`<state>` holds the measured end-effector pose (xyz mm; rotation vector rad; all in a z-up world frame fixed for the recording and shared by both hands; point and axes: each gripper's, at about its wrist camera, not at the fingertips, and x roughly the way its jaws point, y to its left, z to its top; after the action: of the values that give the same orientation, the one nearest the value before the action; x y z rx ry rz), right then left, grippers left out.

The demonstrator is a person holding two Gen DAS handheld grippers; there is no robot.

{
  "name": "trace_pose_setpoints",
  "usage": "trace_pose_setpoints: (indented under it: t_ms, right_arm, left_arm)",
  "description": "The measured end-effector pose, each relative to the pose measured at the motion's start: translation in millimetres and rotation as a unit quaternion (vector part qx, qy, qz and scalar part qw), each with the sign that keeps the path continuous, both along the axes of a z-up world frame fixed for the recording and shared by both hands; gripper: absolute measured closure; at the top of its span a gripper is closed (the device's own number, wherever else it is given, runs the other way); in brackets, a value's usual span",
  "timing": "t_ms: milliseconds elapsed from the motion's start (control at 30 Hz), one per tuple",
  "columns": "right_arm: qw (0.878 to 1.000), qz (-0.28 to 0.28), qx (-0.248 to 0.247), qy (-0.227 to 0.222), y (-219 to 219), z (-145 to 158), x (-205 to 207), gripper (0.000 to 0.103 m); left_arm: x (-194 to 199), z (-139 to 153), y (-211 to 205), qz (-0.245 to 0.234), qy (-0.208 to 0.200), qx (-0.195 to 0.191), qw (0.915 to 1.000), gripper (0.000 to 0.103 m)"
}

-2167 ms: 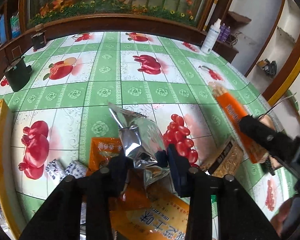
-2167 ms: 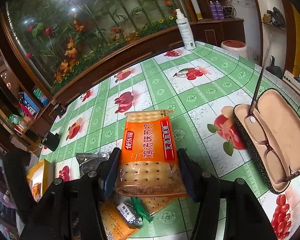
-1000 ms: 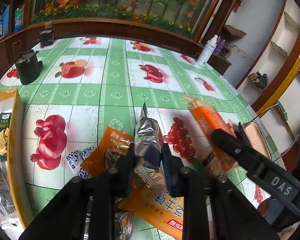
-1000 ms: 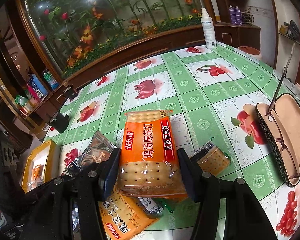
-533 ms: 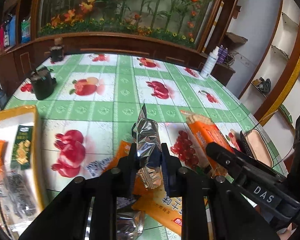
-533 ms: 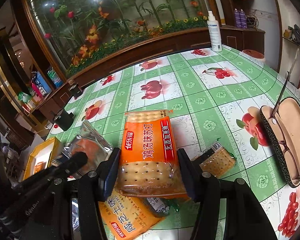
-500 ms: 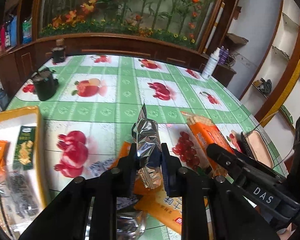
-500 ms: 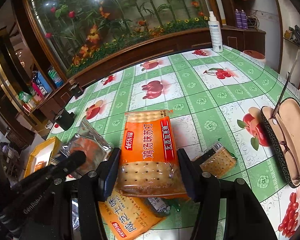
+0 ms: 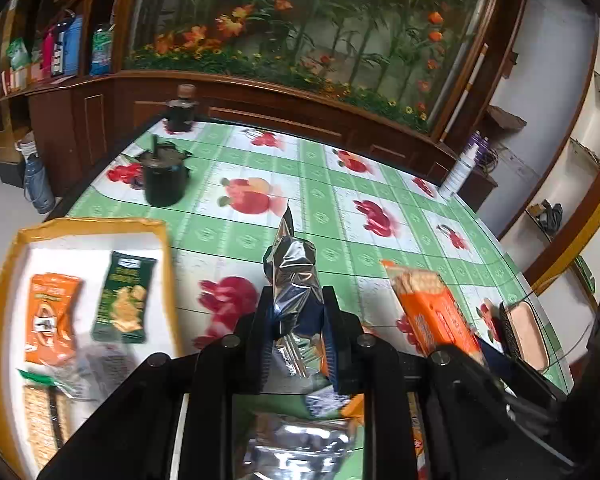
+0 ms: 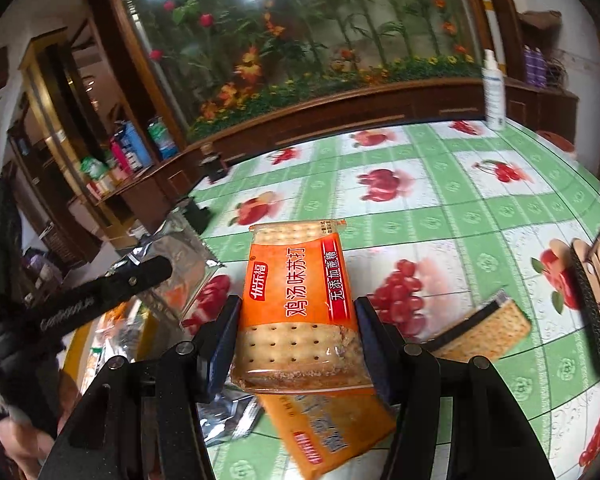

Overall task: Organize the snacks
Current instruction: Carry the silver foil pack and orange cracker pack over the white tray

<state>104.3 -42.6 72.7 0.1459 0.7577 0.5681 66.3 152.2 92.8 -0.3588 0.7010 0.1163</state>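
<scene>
My left gripper [image 9: 296, 312] is shut on a crinkled silver foil snack packet [image 9: 294, 276], held upright above the table. To its left lies the yellow-rimmed tray [image 9: 88, 226] with an orange packet [image 9: 50, 316], a green packet [image 9: 124, 300] and crackers. My right gripper [image 10: 296, 336] is shut on an orange cracker packet [image 10: 296, 292], lifted off the table; that packet [image 9: 428, 304] also shows at the right in the left wrist view. In the right wrist view the left gripper's finger [image 10: 112, 284] and the silver packet [image 10: 176, 264] are at the left.
On the fruit-patterned tablecloth lie another orange packet [image 10: 332, 428], a small cracker pack [image 10: 484, 332] and silver wrappers [image 9: 296, 444]. An open glasses case [image 10: 596, 304] sits at the right edge. A black pot [image 9: 164, 180], a dark jar [image 9: 182, 108] and a white bottle [image 10: 494, 88] stand farther back.
Both grippers have carried their packets leftward and slightly up. The yellow tray has come well into the left wrist view, and the snack pile has dropped lower in both views.
</scene>
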Motion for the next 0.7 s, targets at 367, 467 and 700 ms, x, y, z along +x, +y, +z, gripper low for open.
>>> trace_pose_setpoints:
  t_ms: [367, 467, 700]
  right_arm:
    - [0.997, 0.07, -0.009, -0.044, 35, 5, -33, 0.042]
    - [0.996, 0.081, -0.013, -0.046, 42, 3, -38, 0.042]
    - [0.994, 0.103, -0.002, -0.027, 57, 0, -41, 0.042]
  left_arm:
    - [-35, 3, 81, 0.085, -0.002, -0.009, 0.9963, 0.082]
    - [-41, 0, 103, 0.106, 0.003, -0.015, 0.9942, 0.082]
    - [-40, -14, 139, 0.131, 0.027, -0.033, 0.9904, 0.082]
